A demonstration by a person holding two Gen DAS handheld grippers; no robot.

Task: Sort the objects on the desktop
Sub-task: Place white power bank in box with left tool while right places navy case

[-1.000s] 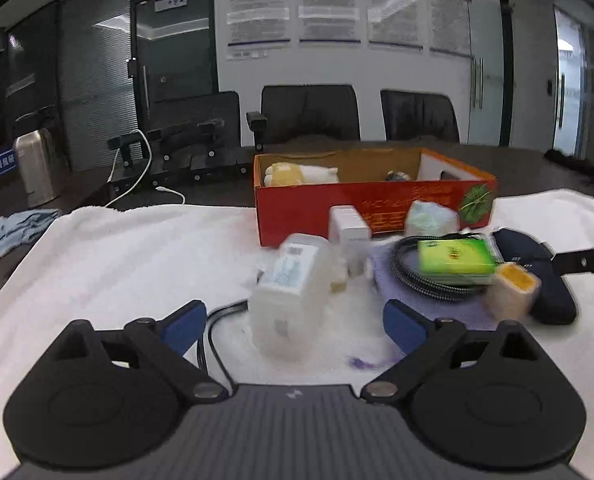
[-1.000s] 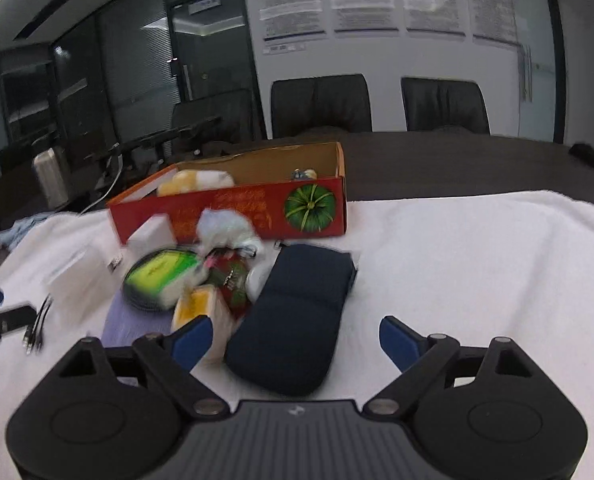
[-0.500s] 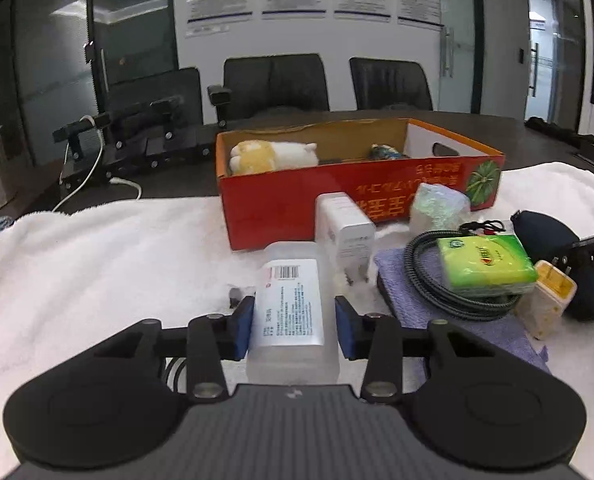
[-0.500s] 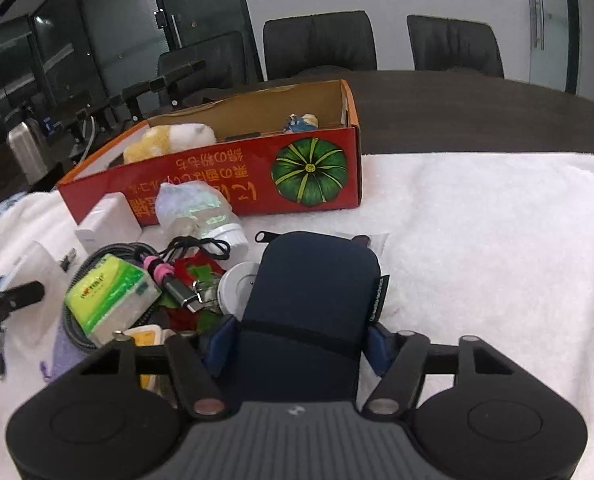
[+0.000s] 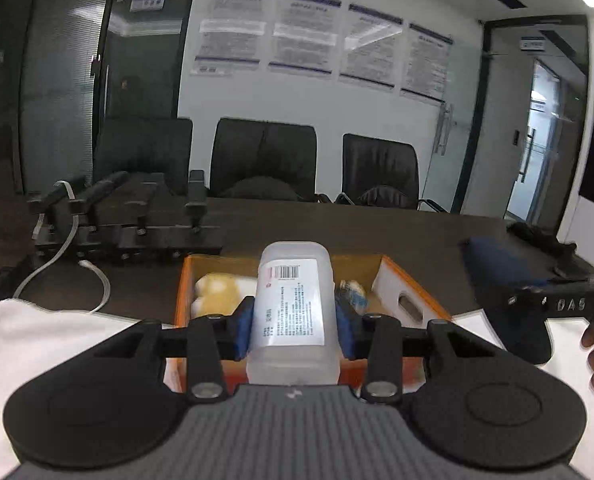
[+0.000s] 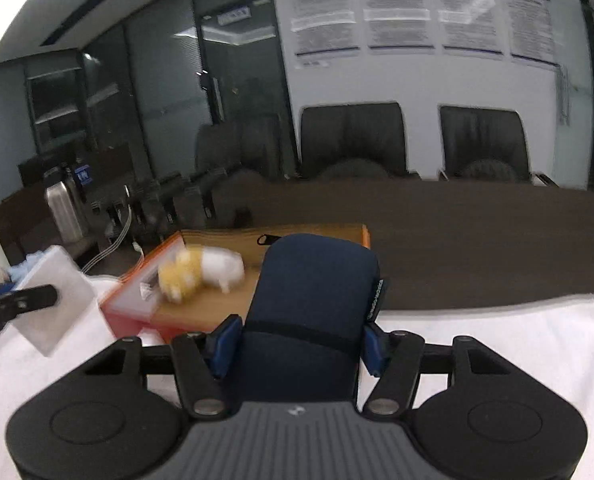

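Left gripper: jaws closed narrowly on a translucent plastic bottle with barcode label, blue pads pressed to both its sides; bottle raised, pointing far, over the near wall of the orange cardboard box.

Right gripper: jaws set wider, clamped on a navy soft pouch, lifted near the box's right end.

Box contents: yellow-and-white plush toy at left; a small bluish item, indistinct.

Surroundings: white towel, dark conference table, chairs far.

Handling note: likely best to carry each item fully past the box wall, lower it, then release; stagger the two drops so the grippers do not collide.
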